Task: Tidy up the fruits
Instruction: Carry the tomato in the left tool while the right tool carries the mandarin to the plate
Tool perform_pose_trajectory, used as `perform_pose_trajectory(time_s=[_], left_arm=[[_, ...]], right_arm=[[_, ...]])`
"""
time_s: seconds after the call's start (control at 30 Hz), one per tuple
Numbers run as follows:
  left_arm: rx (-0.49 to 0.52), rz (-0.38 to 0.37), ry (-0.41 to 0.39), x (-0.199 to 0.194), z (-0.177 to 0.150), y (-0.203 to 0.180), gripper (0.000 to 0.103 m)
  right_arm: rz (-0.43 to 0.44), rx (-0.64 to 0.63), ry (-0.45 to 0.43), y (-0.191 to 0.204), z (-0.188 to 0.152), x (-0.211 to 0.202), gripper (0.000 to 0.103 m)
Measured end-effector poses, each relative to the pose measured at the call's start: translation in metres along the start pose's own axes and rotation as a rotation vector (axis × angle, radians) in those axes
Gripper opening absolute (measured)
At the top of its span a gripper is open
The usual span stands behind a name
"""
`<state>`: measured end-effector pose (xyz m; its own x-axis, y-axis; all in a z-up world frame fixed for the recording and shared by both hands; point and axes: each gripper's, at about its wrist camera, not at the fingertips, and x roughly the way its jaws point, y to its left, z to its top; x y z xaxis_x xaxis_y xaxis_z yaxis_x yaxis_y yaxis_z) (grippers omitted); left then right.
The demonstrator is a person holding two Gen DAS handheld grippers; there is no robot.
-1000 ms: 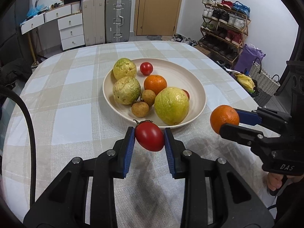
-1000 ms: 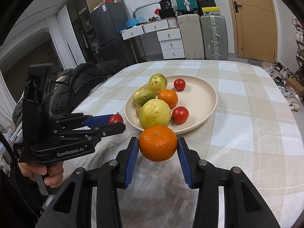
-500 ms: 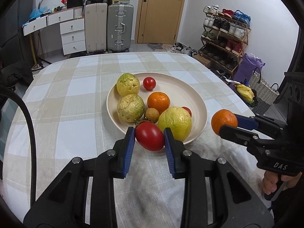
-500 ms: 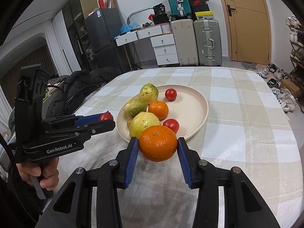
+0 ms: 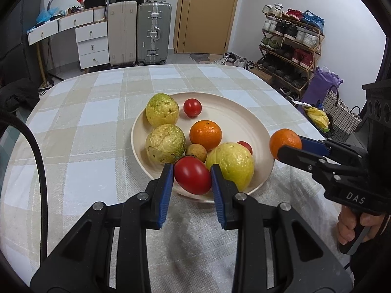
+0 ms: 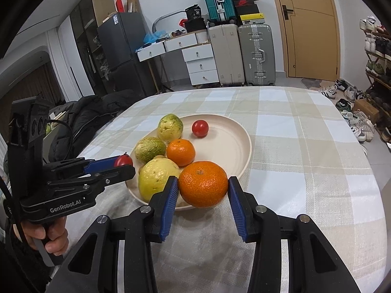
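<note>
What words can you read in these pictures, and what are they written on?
"DAS": on the side of the right gripper, holding an orange.
"GenRobot.AI": on the side of the left gripper, holding a tomato.
"36": on a black bag on the drawers.
Shoe box and fridge labels: too small to read.

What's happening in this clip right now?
A person is gathering fruit onto a cream plate on a checked tablecloth. The left tongs are shut on a red tomato at the plate's near rim; the right tongs are shut on an orange, also at the near rim. On the plate lie three guavas, another orange, two small tomatoes and a small brown fruit. Neither held fruit has been released yet.
</note>
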<state>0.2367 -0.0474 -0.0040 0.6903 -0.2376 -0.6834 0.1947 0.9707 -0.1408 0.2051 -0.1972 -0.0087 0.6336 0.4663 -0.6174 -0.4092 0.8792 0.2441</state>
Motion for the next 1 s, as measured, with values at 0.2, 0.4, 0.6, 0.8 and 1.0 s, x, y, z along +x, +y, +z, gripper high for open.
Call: perform_pose_trajectory(time_s=[0.2, 0.4, 0.6, 0.8, 1.0], left_arm=[[0.013, -0.002, 0.000, 0.006, 0.001, -0.005, 0.028], [0.016, -0.001, -0.006, 0.009, 0.004, -0.008, 0.028], [0.001, 0.000, -0.010, 0.015, 0.007, -0.005, 0.028], [-0.008, 0.006, -0.003, 0.024, 0.007, -0.002, 0.028], [0.004, 0.014, -0.011, 0.027, 0.007, -0.002, 0.028]], right_arm=[[-0.009, -0.009, 0.008, -0.004, 0.004, 0.009, 0.043], [-0.014, -0.012, 0.010, -0.007, 0.010, 0.019, 0.043], [-0.017, -0.010, 0.012, -0.010, 0.013, 0.025, 0.043], [-0.021, -0.005, 0.011, -0.011, 0.015, 0.030, 0.043], [-0.023, -0.004, 0.017, -0.012, 0.017, 0.034, 0.043]])
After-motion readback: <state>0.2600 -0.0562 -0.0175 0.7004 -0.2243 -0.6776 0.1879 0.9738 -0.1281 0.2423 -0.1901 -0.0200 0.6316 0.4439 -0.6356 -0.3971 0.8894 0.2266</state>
